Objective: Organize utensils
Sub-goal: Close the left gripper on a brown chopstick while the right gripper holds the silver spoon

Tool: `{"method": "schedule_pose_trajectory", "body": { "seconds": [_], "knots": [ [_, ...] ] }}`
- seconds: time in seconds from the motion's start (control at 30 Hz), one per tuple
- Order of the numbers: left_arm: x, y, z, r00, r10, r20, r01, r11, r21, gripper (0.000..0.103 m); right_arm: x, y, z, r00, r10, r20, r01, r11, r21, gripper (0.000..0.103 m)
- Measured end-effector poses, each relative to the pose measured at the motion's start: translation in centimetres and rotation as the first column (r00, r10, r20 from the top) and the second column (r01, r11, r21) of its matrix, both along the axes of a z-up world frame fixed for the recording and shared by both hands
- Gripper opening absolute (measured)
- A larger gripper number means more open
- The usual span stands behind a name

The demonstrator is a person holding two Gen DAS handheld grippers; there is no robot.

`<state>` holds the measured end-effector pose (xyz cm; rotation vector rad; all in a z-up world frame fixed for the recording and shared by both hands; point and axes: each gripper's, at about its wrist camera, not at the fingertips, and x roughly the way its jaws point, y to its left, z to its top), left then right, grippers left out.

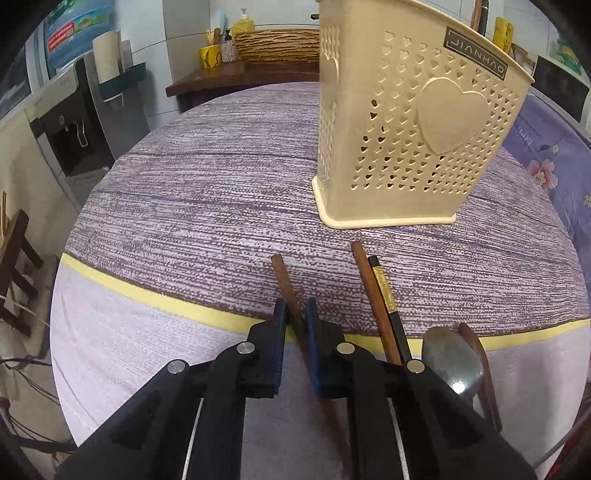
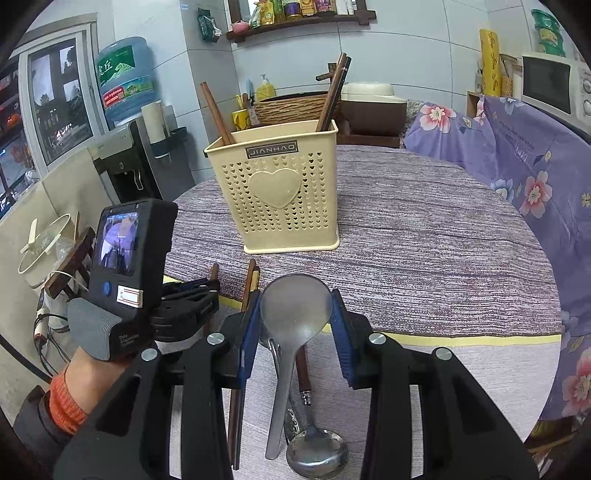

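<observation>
Left gripper (image 1: 295, 317) pinches a brown chopstick (image 1: 286, 284); only the right view shows the right gripper (image 2: 295, 314) clamping a steel spoon (image 2: 291, 317).

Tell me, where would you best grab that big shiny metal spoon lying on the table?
Probably across the wide bowl of the metal spoon, coming in low from the near table edge, as the right gripper is placed. The spoon lies flat, bowl toward the beige heart-patterned basket, handle crossing other utensils, so the bowl is the freest part.

White tiled walls (image 2: 406, 55) enclosed the room; a water dispenser (image 2: 125, 162) stood at the left, a wooden shelf (image 2: 295, 24) ran along the top, and a microwave (image 2: 550, 86) sat upper right.
</observation>
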<state>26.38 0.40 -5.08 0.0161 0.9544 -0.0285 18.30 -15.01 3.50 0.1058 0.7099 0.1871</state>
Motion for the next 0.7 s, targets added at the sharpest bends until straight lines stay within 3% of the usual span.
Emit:
{"method": "schedule_pose_trajectory", "body": {
  "seconds": [0.13, 0.4, 0.7],
  "knots": [
    [-0.2, -0.2, 0.0, 1.0, -0.004, 0.012, 0.004, 1.0, 0.012, 0.011, 0.1, 0.0, 0.0, 1.0, -0.005, 0.001, 0.005, 1.0, -0.006, 0.037],
    [-0.3, 0.4, 0.2, 1.0, 0.002, 0.015, -0.001, 0.999, -0.043, 0.008, 0.2, 0.1, 0.0, 1.0, 0.002, 0.001, -0.002, 1.0, 0.0, 0.037],
    [-2.3, 1.5, 3.2, 0.996, -0.015, 0.085, 0.026, 0.991, -0.129, 0.008, 0.1, -0.2, 0.0, 1.0, 0.009, 0.016, -0.009, 1.0, 0.013, 0.037]
  ]
}}
